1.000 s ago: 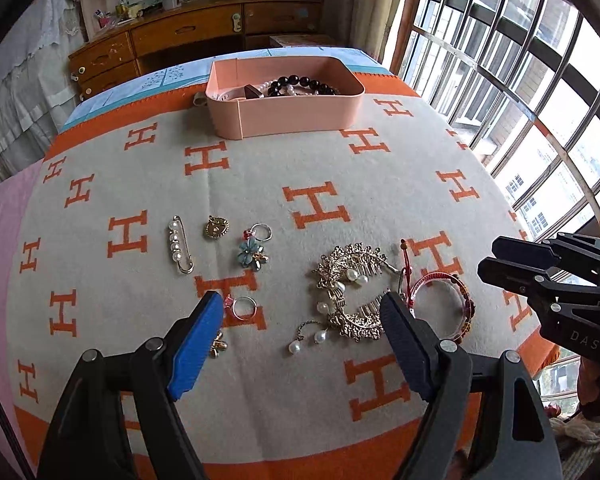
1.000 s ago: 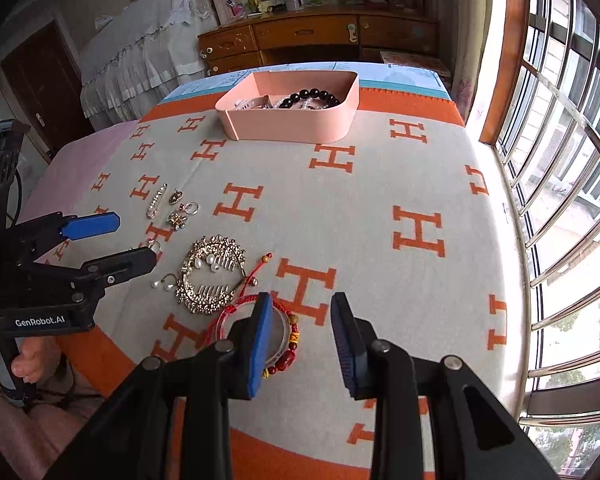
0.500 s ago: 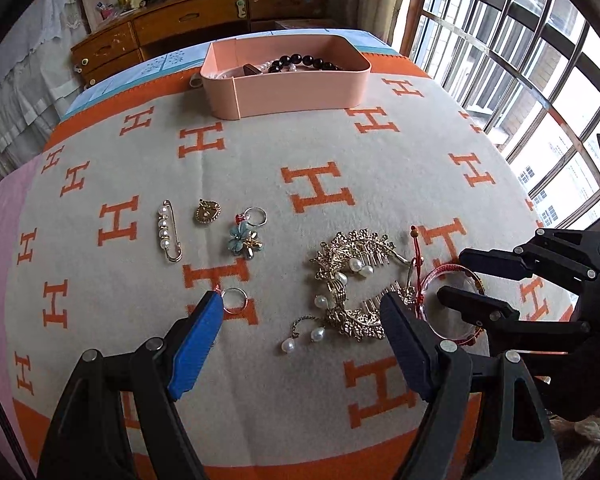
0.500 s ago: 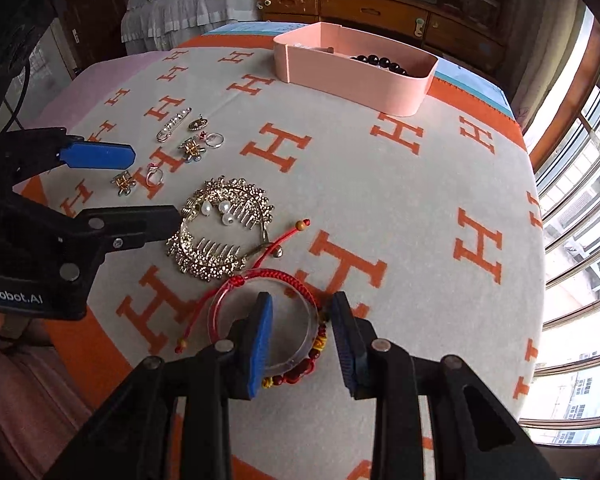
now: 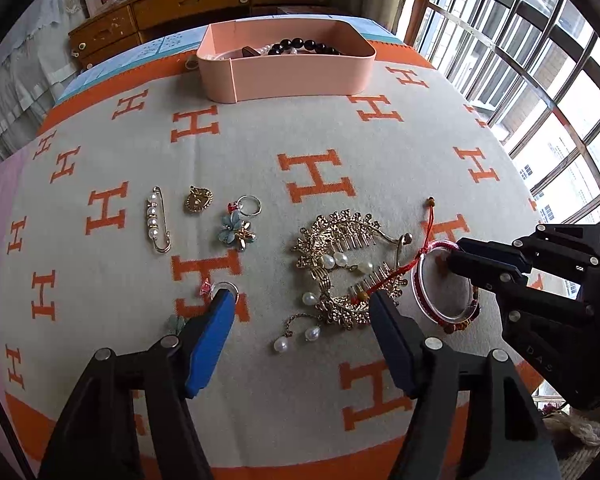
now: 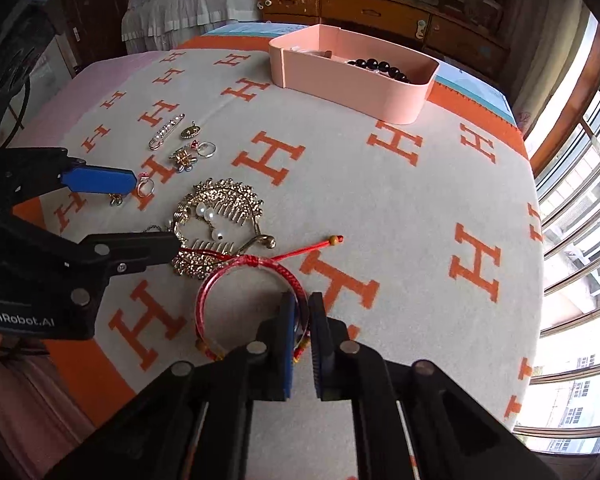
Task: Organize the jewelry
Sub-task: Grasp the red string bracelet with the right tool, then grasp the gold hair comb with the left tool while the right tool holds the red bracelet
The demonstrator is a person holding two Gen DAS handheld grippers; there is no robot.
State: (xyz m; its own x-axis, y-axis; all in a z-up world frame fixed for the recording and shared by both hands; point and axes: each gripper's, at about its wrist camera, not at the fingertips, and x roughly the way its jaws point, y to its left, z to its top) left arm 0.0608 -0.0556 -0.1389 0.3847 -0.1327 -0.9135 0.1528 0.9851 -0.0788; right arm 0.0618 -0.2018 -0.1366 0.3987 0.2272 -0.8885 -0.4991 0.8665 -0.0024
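Left wrist view: the left hand-held gripper (image 5: 302, 308) hangs low over the blanket (image 5: 400, 148) with its blue-padded fingers spread wide, nothing between them. Just past the tips lies the gold hair comb (image 5: 340, 264) with its pearl drops, and a small ring (image 5: 224, 289) peeks out at the left fingertip. Further left sit the pearl pin (image 5: 156, 220), a gold charm (image 5: 198, 200) and a blue flower brooch (image 5: 236, 230). The pink tray (image 5: 292, 74) stands at the far edge of the blanket, black beads (image 5: 300, 45) inside. Over at the right edge, the right hand-held gripper (image 5: 454, 258) reaches in onto the red bracelet (image 5: 444, 284), which lies touching the comb.

Right wrist view: the right hand-held gripper (image 6: 302, 320) has its fingers pressed nearly together, pinching the red bracelet (image 6: 220, 280) by its right-hand rim. The bracelet's cord tails (image 6: 312, 246) trail across the blanket (image 6: 380, 208) towards the comb (image 6: 216, 216). The left hand-held gripper (image 6: 154, 214) hovers, spread, over the comb's near side, and the pink tray (image 6: 352, 84) waits at the far edge
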